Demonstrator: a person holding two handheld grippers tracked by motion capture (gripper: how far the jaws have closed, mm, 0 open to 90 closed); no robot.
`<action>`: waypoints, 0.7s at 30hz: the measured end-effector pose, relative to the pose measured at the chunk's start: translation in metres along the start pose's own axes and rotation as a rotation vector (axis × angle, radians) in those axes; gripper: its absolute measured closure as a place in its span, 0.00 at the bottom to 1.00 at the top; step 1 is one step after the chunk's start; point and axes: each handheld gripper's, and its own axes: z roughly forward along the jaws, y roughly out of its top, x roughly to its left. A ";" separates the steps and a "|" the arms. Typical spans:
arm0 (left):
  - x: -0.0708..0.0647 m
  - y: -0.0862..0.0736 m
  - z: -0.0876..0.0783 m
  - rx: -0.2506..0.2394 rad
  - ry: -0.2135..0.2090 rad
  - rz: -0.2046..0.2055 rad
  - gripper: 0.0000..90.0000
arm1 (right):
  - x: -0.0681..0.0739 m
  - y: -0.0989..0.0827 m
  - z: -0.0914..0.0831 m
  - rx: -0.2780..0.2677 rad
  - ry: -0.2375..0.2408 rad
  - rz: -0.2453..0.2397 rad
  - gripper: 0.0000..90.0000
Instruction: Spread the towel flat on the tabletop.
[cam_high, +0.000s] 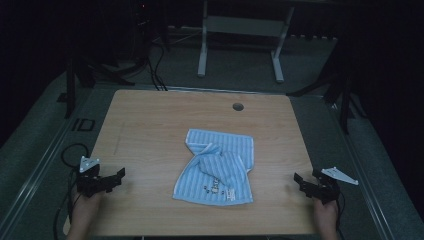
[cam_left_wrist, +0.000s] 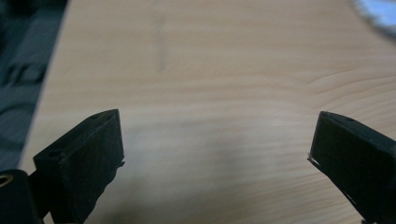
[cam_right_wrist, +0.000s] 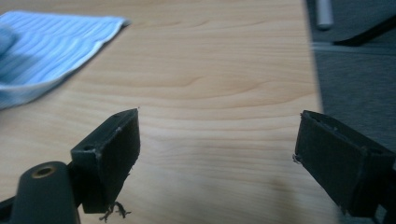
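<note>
Both claws stood wide open and empty: the left gripper (cam_high: 116, 178) at the lower left of the high view, the right gripper (cam_high: 301, 182) at the lower right. Between them, a rumpled blue striped towel (cam_high: 217, 167) lay mid-frame on the wooden table (cam_high: 150, 120), well apart from each.

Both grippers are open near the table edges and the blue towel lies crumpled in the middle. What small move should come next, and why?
Probably bring the right gripper inward toward the blue towel. Its jaws stand wide apart with nothing between them, and the towel's edge lies just ahead to one side. The left gripper is likewise open on bare table.
</note>
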 end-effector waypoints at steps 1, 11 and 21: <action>0.001 0.001 0.000 -0.003 -0.033 -0.003 0.05 | 0.001 0.000 0.001 0.010 0.001 -0.015 0.15; 0.008 0.011 -0.004 0.174 -0.158 0.030 0.06 | 0.005 0.013 0.005 0.107 0.114 -0.102 0.15; 0.005 0.026 -0.006 0.387 -0.162 0.241 0.06 | 0.005 0.025 0.002 0.272 0.132 -0.224 0.15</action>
